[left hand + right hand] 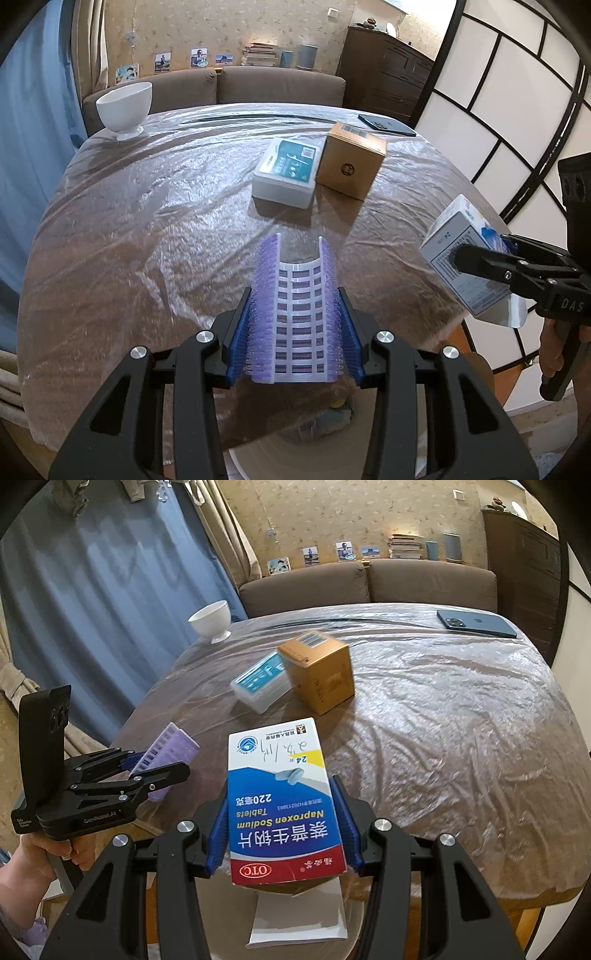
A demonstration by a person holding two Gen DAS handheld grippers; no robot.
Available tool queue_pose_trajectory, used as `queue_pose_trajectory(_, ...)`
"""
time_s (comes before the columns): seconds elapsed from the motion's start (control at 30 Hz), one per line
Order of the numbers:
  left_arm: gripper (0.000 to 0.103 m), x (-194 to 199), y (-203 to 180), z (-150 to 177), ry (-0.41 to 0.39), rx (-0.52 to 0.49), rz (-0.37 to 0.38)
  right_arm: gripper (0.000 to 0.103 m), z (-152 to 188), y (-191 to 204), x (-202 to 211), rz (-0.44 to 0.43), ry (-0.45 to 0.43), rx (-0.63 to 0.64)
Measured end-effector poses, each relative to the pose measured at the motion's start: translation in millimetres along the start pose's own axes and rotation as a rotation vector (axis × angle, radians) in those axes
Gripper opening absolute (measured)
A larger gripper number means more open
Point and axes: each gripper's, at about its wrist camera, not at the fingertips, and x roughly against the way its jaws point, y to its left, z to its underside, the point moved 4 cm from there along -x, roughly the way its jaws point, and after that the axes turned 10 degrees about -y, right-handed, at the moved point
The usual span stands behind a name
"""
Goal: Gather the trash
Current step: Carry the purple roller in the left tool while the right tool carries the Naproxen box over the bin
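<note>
Purple comb-like piece (295, 314) is clamped between the left gripper's (295, 332) blue pads, long axis running straight out along the fingers toward 12 o'clock, far end free above the plastic-covered table (147, 221). Medicine box (280, 805) is pinched across its narrow sides by the right gripper (282, 834), long axis also at 12, bottom flap hanging open toward the camera. Both tools are loaded, so neither can take another pickup.

What looks like a bin rim (295, 443) sits below the near table edge, at 6 o'clock from the left gripper, directly under it. From the left view the right gripper with its box is at 3 o'clock, off the table corner. Left hand seems nearer the bin, so I'd expect its drop first.

Remaining on the table at 12–1 o'clock: white plastic case (286, 175) touching the brown carton (351, 162). Bowl (125, 107) at 10, phone (386, 124) at far edge.
</note>
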Motion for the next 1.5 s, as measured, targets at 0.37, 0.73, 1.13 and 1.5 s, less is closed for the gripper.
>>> queue_pose_trajectory(0.37, 0.044, 17.0, -9.8, 9.1, -0.008, -0.016, 0.004, 0.049, 11.1, 13.4, 10.1, -0.039, 0.013, 0.028)
queue_pose_trajectory(0.73, 0.044, 28.8, -24.1, 22.9, -0.001, -0.037, 0.03, 0.049, 25.0, 18.9, 19.9, -0.074, 0.035, 0.053)
queue_pose_trajectory(1.13, 0.044, 46.0, -36.0, 47.0, 0.024, -0.049, 0.052, 0.049, 53.4, 23.4, 31.0, -0.104, 0.074, 0.061)
queue_pose_trajectory(1.5, 0.044, 53.0, -50.3, 72.8, 0.069, -0.062, 0.061, 0.049, 84.1, 29.3, 33.9, -0.114, 0.143, 0.089)
